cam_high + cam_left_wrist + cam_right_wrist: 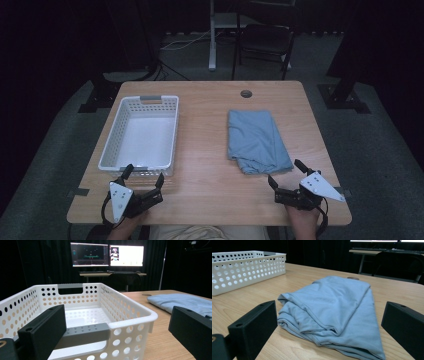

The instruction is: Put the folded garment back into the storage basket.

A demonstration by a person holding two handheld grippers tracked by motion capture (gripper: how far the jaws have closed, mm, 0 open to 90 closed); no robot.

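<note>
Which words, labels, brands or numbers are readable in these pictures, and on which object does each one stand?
None can be read.
Monitors: the screen content is too small and blurred.
White basket: no label visible.
Folded blue cloth: no tag or print visible.

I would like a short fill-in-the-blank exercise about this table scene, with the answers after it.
1. The folded cloth is ____ in colour.
2. The white basket holds ____.
3. The jaws of the right gripper stand ____, with the cloth just ahead of them.
4. The left gripper points at the basket's grey ____.

Answers: blue; nothing; open; handle
</note>
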